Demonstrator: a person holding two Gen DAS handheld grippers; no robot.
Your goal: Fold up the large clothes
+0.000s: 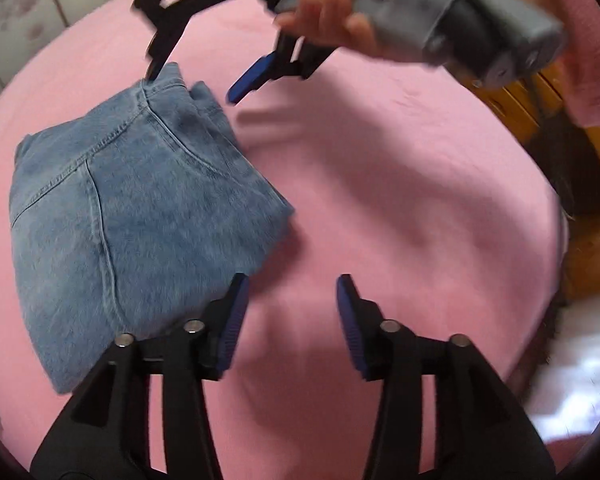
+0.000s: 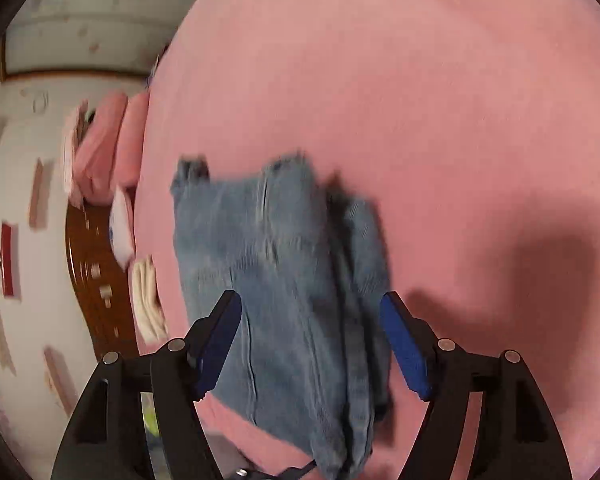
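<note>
Faded blue denim on the jeans [image 1: 140, 208] — coarse weave, raised stitched seams, matt. Under them the pink sheet [image 1: 400, 208], soft matt cloth, lightly creased. Gripper arms [image 2: 312, 340] in matt black plastic, ribbed blue pads [image 2: 404, 348], shiny metal pins — and glossy brown wood on the headboard [image 2: 96, 272]

No writing, label, brand mark or number can be read in either view. The patches on the wall [image 2: 40, 196] are too blurred to tell whether they carry any text, and the folded jeans [image 1: 140, 216] show no legible tag.
</note>
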